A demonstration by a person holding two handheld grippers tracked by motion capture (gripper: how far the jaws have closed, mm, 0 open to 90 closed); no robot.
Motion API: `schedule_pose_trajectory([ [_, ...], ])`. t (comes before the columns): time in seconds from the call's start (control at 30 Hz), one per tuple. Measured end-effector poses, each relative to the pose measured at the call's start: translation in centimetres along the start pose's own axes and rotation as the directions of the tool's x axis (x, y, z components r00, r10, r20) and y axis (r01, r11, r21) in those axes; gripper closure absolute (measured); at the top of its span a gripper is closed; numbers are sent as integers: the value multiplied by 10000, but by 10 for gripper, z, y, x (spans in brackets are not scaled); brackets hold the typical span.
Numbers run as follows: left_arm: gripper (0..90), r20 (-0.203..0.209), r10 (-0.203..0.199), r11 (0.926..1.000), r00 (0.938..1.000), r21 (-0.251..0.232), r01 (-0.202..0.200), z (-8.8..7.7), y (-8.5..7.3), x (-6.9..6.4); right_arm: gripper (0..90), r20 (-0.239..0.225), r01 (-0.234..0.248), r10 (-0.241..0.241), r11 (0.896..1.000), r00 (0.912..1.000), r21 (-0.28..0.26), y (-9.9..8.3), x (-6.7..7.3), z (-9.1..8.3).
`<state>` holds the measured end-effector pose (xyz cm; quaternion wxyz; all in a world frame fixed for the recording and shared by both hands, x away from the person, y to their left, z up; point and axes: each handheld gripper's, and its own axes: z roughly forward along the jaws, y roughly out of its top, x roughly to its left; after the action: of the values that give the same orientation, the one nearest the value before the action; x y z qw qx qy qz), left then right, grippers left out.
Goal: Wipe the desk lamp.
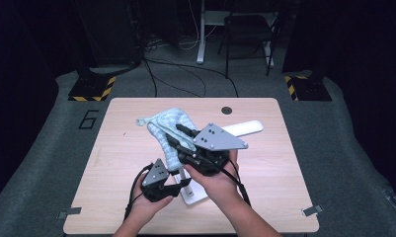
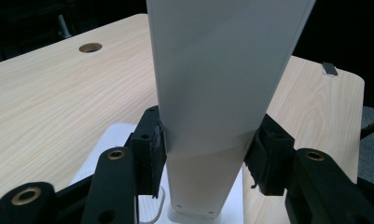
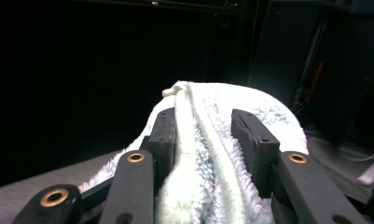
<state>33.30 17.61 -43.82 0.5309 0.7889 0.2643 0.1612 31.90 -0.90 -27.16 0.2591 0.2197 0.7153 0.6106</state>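
Observation:
A white stand has its flat base [image 1: 194,194] on the table [image 1: 126,148] near the front edge, and its long white post [image 1: 245,128] slants up toward the back right. My left gripper [image 1: 179,185] is shut on the post [image 2: 222,93] just above the base [image 2: 111,137], a pad pressed to each side. A pale blue fluffy towel [image 1: 168,123] hangs in a bunch over the middle of the table. My right gripper [image 1: 179,134] is shut on the towel [image 3: 198,186], which bulges up between and beyond its jaws.
A round cable hole [image 1: 226,110] lies near the table's far edge. Metal clips [image 1: 311,211] sit at the front corners. Behind the table are a chair [image 1: 247,29], floor cables and two stand feet with yellow-black stripes [image 1: 93,88].

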Motion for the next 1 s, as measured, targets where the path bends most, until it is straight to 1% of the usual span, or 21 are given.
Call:
schedule_pose_trajectory([
  [0.1,527,28,127,9999,9999,94,-128,0,1,0,621,-7,-138,138,9999,9999,-67,-3,-6,-4],
  [0.2,527,125,208,9996,9997,162,-210,-1,0,1,620,409,-213,215,9998,9989,-68,-10,-20,-13],
  [0.23,527,81,234,9996,9997,166,-235,0,0,1,619,713,-420,419,9991,9966,0,-17,-32,-22],
  [0.27,527,81,234,9996,9997,166,-235,0,0,1,619,713,-420,419,9991,9966,0,-17,-32,-22],
  [0.3,527,102,248,9994,9996,227,-250,-1,0,1,619,872,-430,430,9991,9953,-29,-19,-38,-26],
  [0.37,527,142,248,9994,9996,221,-251,-1,0,1,619,1407,-672,654,9977,9879,77,-28,-54,-39],
  [0.4,527,137,257,9994,9996,214,-260,0,0,1,618,1869,-989,941,9950,9779,163,-36,-71,-51],
  [0.43,527,138,259,9994,9996,214,-262,0,0,1,618,2098,-1193,1125,9927,9713,200,-39,-78,-56],
  [0.47,527,154,255,9994,9996,211,-259,0,0,1,617,2274,-1305,1221,9912,9661,222,-42,-84,-60],
  [0.5,527,154,255,9994,9996,211,-259,0,0,1,617,2274,-1305,1221,9912,9661,222,-42,-84,-60],
  [0.53,527,155,254,9995,9996,208,-258,0,0,1,617,2709,-1602,1467,9867,9514,283,-50,-100,-70],
  [0.57,527,88,257,9996,9996,141,-258,1,0,1,617,2709,-1602,1467,9867,9514,283,-50,-100,-70],
  [0.6,527,72,266,9996,9996,123,-267,1,0,1,616,2820,-1672,1534,9856,9471,254,-53,-106,-73],
  [0.63,527,100,250,9996,9996,129,-251,1,0,1,616,3024,-1880,1727,9819,9374,219,-58,-115,-79],
  [0.67,527,100,250,9996,9996,129,-251,1,0,1,616,3024,-1880,1727,9819,9374,219,-58,-115,-79],
  [0.7,527,118,197,9998,9997,103,-198,1,0,0,616,3122,-1886,1726,9818,9342,215,-60,-118,-81],
  [0.77,527,86,245,9996,9997,107,-246,1,0,1,616,3394,-1988,1796,9798,9233,224,-63,-126,-86],
  [0.8,527,126,252,9996,9996,144,-254,0,0,1,616,3394,-1988,1796,9798,9233,224,-63,-126,-86],
  [0.83,527,139,256,9995,9996,165,-258,0,0,1,616,3537,-2035,1822,9788,9174,236,-64,-130,-88],
  [0.87,527,139,256,9995,9996,165,-258,0,0,1,616,3537,-2035,1822,9788,9174,236,-64,-130,-88],
  [1.0,527,117,264,9995,9996,181,-266,0,0,2,614,3695,-2170,1974,9761,9080,118,-67,-133,-87],
])
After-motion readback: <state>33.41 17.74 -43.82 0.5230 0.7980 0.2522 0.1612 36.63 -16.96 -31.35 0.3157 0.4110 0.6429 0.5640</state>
